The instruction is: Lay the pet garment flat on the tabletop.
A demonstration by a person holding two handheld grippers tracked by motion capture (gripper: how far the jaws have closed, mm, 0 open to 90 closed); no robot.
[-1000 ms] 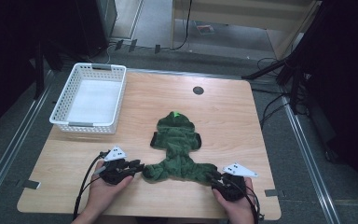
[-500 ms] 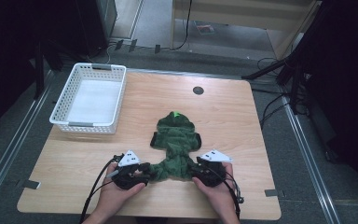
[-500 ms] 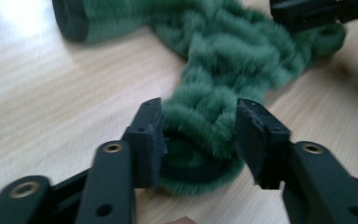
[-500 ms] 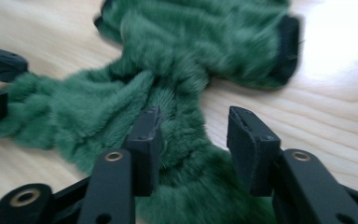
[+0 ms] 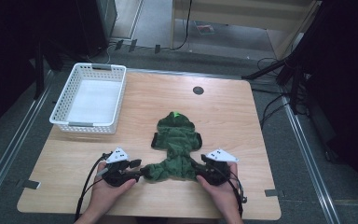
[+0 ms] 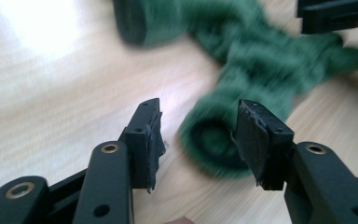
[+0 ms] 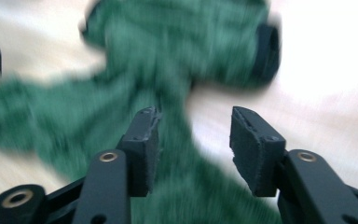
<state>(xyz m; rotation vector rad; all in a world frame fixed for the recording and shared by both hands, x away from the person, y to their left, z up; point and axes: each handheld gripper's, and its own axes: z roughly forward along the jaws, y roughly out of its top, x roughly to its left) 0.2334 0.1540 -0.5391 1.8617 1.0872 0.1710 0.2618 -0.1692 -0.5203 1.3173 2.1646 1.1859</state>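
A: What changed? 
B: Both hands pulled inward toward the green fleece garment (image 5: 177,147) at lower centre of the high view; its two bottom ends now sit closer together. Jaws on the left gripper (image 5: 139,169) and right gripper (image 5: 196,167) have just been opening. 
A: Holding anything? 
B: No. Left gripper view: cuff end between parted pads, untouched. Right gripper view: half open over fleece. Looks like a release after a fold-in.

The high view looks forward and down from above the near edge, taking in the whole table (image 5: 242,107). Each hand-held gripper's camera sits low and close, looking along its jaws. All three share the green garment (image 5: 177,149).
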